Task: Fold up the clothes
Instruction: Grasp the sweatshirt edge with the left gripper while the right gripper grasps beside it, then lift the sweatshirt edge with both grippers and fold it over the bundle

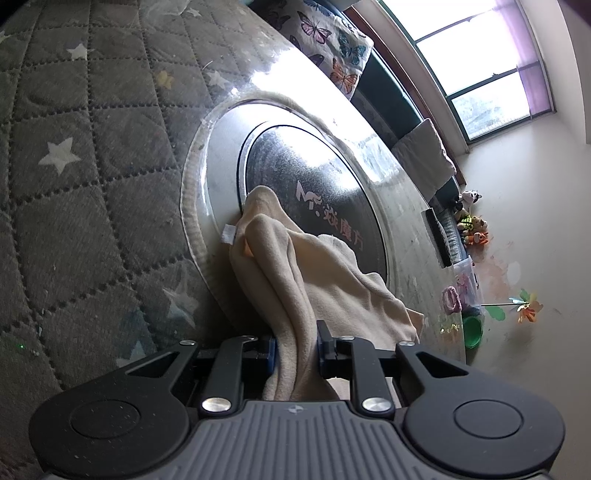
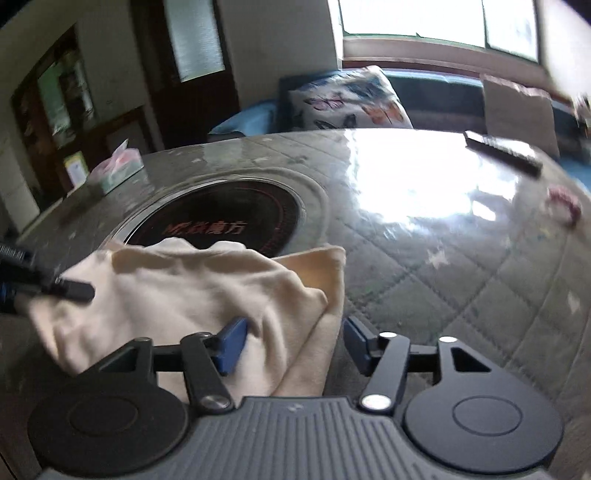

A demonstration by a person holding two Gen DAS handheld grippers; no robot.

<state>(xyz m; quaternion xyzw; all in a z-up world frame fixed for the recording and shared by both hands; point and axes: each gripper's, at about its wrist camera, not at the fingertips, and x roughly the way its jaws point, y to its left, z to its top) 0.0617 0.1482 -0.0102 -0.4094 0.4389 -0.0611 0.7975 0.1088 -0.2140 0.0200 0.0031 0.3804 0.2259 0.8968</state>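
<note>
Pinching the cloth point(image 1: 295, 291) in my left gripper point(image 1: 295, 343), I hold my right gripper point(image 2: 291, 339) spread over its folded corner on the table point(image 2: 443, 258), cloth stretching leftward.

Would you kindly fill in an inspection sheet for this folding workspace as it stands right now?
Surface: quilted star-pattern cover under glossy film; round dark hob inset.
Job's things: cream cloth, partly folded, overlapping hob edge.
Clutter: tissue pack, dark bar, pink ring.
Grippers: left gripper shut on cloth; right gripper open, fingers straddling the cloth's edge.
Cables: nothing seen.
Surroundings: butterfly cushion, window, toys.
</note>
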